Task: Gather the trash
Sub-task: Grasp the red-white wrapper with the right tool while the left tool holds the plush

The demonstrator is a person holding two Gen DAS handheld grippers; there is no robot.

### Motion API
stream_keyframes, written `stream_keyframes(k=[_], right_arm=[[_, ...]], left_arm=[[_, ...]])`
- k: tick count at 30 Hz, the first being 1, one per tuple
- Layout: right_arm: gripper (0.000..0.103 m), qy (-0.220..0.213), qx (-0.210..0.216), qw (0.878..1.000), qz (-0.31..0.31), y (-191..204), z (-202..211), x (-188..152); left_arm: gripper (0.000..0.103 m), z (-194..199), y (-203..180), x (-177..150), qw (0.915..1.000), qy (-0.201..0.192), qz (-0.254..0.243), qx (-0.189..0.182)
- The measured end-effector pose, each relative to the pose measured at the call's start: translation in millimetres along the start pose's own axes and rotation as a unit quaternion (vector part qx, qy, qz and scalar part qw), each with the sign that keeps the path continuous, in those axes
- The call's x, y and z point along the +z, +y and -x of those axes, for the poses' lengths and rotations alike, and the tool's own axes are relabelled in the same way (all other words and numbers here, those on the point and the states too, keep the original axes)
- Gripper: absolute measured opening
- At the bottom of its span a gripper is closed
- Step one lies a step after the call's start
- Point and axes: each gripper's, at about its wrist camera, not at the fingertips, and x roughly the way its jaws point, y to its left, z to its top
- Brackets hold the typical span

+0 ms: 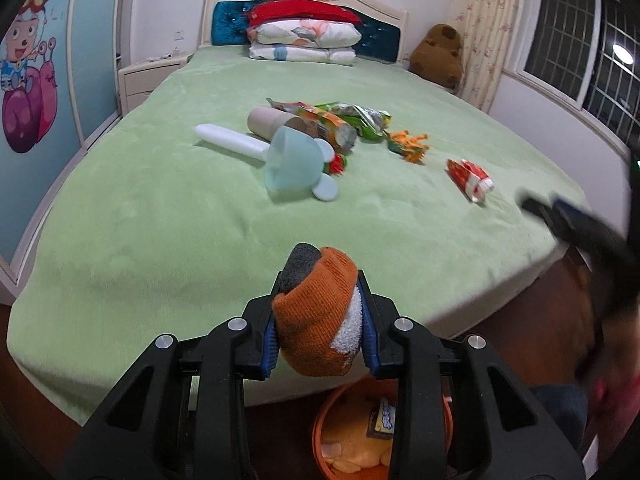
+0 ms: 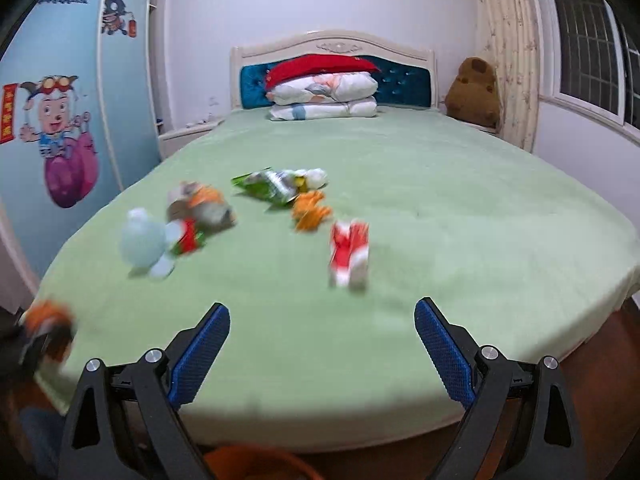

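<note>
My left gripper point(image 1: 322, 280) is shut on a rolled orange, grey and white sock point(image 1: 316, 316), held over the bed's front edge above an orange bin point(image 1: 320, 432) on the floor. My right gripper point(image 2: 322, 316) is open and empty above the bed's near edge; it shows blurred in the left wrist view point(image 1: 536, 206). On the green bed point(image 1: 160, 220) lie a red and white wrapper point(image 1: 470, 178) point(image 2: 348, 254), an orange wrapper point(image 1: 408, 144) point(image 2: 310, 210), a green snack bag point(image 1: 356, 118) point(image 2: 272, 184), a cardboard tube point(image 1: 272, 120) and a pale blue toy with a white handle point(image 1: 292, 164) point(image 2: 144, 242).
The bin holds a yellow item and a small packet point(image 1: 384, 420). Folded pillows point(image 1: 304, 36) lie at the headboard. A brown plush toy point(image 1: 438, 54) sits at the far right by the curtain. A nightstand point(image 1: 148, 76) and a wardrobe point(image 1: 36, 80) stand on the left.
</note>
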Motion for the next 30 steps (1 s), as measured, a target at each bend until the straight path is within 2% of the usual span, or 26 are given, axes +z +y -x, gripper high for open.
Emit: stream_keyframes(k=[5,9,10,11,13,14,19,26,30], right_arm=[[0.090,0.064,-0.040,0.997,-0.008,-5.9,-68.9,29.5],[0.074,0.099,-0.052,0.993,-0.034,-15.9,-100.4,33.6],[0.065,0.104,-0.056,0.992,-0.037,-17.2,-104.4,33.3],[0.048,0.112,-0.057,0.991,-0.044,-19.9,-108.9,32.9],[0.026,0.121,-0.040,0.990,-0.056,-21.0,-111.1,31.1],[0.020,0.119,-0.040,0.991,-0.056,-19.3,-109.3,29.8],[0.011,0.110,-0.038,0.993,-0.034,-12.2,-95.8,28.3],[0.010,0.090,-0.023,0.995,-0.033,-11.7,-72.9,27.0],[0.010,0.074,-0.010,0.997,-0.027,-9.9,-46.7,21.8]], left_arm=[[0.031,2.3,0.2,-6.1,0.9999,0.007,0.002,-0.008],[0.031,2.7,4.5,-7.9,1.0000,0.009,0.002,-0.002],[0.031,2.5,5.5,-8.3,0.9999,0.011,0.003,-0.002],[0.031,2.1,7.3,-8.6,0.9999,0.013,0.006,-0.002],[0.031,1.4,9.2,-8.8,0.9998,0.015,0.009,-0.003],[0.031,1.4,10.1,-8.6,0.9998,0.015,0.011,-0.002],[0.031,1.5,9.4,-8.0,0.9998,0.014,0.013,-0.005],[0.031,9.2,5.0,-7.8,0.9999,0.008,0.007,-0.006],[0.031,13.9,1.0,-8.0,1.0000,0.005,0.000,-0.004]])
